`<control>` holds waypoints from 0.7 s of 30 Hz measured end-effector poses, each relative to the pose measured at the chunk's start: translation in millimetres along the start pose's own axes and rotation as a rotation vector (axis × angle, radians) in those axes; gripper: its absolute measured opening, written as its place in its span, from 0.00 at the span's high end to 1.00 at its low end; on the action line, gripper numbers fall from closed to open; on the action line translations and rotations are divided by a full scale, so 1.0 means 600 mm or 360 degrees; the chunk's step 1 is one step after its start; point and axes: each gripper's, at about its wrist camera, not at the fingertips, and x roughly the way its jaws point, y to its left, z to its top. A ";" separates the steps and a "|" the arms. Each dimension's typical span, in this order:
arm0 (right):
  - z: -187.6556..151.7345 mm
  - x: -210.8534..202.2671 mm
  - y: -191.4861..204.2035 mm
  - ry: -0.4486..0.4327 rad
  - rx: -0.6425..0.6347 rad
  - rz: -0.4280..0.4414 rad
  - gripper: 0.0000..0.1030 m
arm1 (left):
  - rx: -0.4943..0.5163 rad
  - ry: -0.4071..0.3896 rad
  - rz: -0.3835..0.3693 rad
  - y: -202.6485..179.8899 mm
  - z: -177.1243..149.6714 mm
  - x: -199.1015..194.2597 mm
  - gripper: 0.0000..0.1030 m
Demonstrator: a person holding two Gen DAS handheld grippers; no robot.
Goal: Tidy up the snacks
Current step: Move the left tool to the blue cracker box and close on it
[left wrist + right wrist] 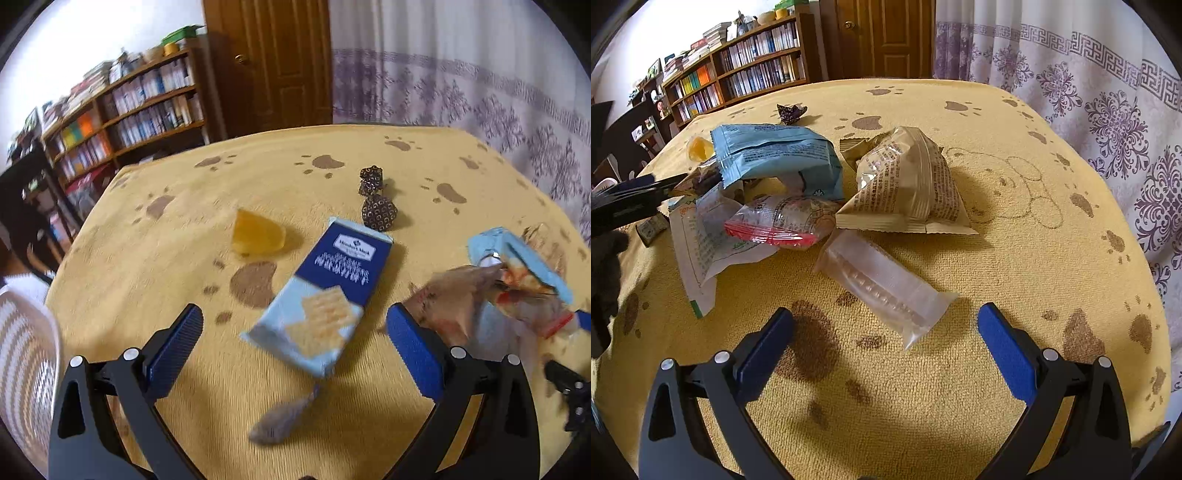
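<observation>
On the counter (1015,258), under a yellow paw-print cloth, snacks lie scattered and both tongs hang wide and empty.

The tan packet (905,181) (crinkly, puffed) heads the right-hand pile; the blue cracker box (321,295) lies just ahead of the left tongs (295,325), long axis running away to the right; a clear tube (886,284) slants ahead of the right tongs (886,325), which are nearer it.

**Snacks scattered across the yellow paw-print worktop**

A blue cracker packet (325,291) lay flat, an orange jelly cup (256,234) just beside it and dark foil-wrapped sweets (376,201) beyond. A light blue bag (779,158) topped a loose heap, above a red-edged clear packet (783,225). A tan pouch (905,184) sat puffed up; a clear sleeve (886,291) lay slantwise nearby.
</observation>
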 end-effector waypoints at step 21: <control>0.001 0.000 0.002 0.0000 -0.0005 -0.0006 0.05 | 0.0092 0.0179 -0.0171 0.015 0.040 0.072 0.13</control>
